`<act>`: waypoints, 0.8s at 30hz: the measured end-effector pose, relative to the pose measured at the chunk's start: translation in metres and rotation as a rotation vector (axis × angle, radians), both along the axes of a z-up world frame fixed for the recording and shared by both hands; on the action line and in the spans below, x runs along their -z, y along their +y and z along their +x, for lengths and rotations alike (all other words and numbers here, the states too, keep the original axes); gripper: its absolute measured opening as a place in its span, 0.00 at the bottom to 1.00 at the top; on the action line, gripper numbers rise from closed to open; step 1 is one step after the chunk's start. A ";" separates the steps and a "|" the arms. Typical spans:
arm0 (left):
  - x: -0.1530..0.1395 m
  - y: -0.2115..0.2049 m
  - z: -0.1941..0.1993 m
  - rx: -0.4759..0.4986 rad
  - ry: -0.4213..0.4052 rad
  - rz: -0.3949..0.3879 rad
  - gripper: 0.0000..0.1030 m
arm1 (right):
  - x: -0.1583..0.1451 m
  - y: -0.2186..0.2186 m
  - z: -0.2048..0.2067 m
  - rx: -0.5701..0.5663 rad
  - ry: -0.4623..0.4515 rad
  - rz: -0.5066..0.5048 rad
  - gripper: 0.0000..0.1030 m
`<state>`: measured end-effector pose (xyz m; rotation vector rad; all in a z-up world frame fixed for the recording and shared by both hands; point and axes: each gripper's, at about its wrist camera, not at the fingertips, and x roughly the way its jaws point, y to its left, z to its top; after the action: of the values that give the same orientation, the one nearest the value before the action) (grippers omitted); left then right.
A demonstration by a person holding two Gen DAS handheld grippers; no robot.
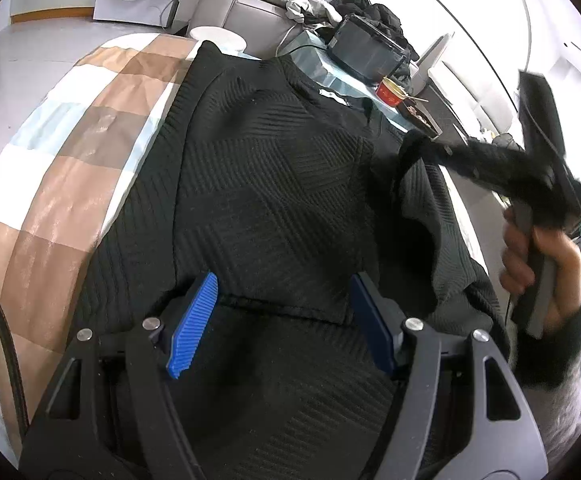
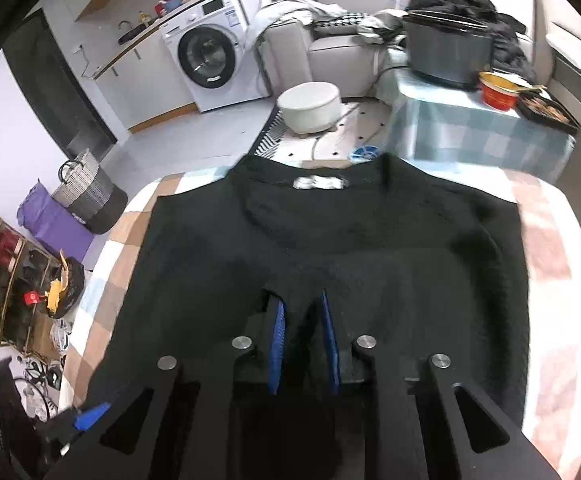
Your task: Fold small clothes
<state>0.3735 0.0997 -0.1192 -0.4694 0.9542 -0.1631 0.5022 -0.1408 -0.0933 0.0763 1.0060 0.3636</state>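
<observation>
- Sweater [image 2: 330, 240] lies flat on the checked bed [image 1: 62, 152], collar at the far end, hem nearest.
- Right claw [image 2: 304, 344] pinches a sleeve fold at the right side.
- Left claw [image 1: 282, 320] hangs apart, empty, above the near middle.

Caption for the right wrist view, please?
Right gripper pinching a fold of the black sweater spread on the checked cloth.

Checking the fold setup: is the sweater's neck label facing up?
Yes, the white label shows at the collar of the black sweater.
</observation>
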 end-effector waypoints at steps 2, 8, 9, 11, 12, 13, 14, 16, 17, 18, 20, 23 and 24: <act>0.001 0.000 0.001 -0.003 0.006 -0.006 0.64 | -0.001 -0.014 -0.018 -0.013 -0.016 0.011 0.24; -0.002 -0.004 0.001 -0.002 -0.001 0.000 0.64 | -0.012 -0.044 -0.048 -0.002 -0.093 0.052 0.40; -0.003 -0.005 0.001 0.000 -0.002 0.004 0.64 | -0.010 -0.043 -0.050 0.003 -0.094 0.018 0.40; -0.001 -0.006 0.003 -0.002 -0.004 0.014 0.64 | 0.003 -0.039 -0.051 -0.001 -0.060 -0.026 0.40; 0.000 -0.008 0.004 -0.004 0.000 0.019 0.64 | 0.012 -0.036 -0.051 -0.017 -0.034 -0.033 0.39; 0.001 -0.009 0.005 -0.003 0.004 0.022 0.64 | 0.024 -0.030 -0.051 -0.036 -0.004 -0.045 0.36; 0.003 -0.011 0.006 0.000 0.011 0.032 0.64 | 0.035 -0.024 -0.049 -0.058 0.025 -0.063 0.22; 0.007 -0.015 0.008 0.007 0.019 0.057 0.64 | 0.056 -0.008 -0.048 -0.096 0.043 -0.103 0.16; 0.008 -0.017 0.008 0.012 0.022 0.070 0.64 | 0.061 -0.001 -0.048 -0.112 0.043 -0.112 0.17; 0.008 -0.019 0.008 0.017 0.023 0.083 0.64 | 0.060 0.004 -0.049 -0.118 0.012 -0.119 0.17; 0.009 -0.020 0.007 0.019 0.027 0.095 0.64 | 0.060 0.009 -0.049 -0.163 0.052 -0.071 0.17; 0.008 -0.020 0.006 0.009 0.032 0.100 0.64 | 0.048 0.009 -0.060 -0.175 0.001 -0.096 0.17; 0.007 -0.018 0.006 -0.004 0.032 0.097 0.64 | 0.045 0.006 -0.064 -0.168 -0.013 -0.098 0.17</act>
<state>0.3791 0.0822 -0.1266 -0.3856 0.9876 -0.1058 0.4381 -0.1349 -0.1385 -0.0997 1.0182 0.4664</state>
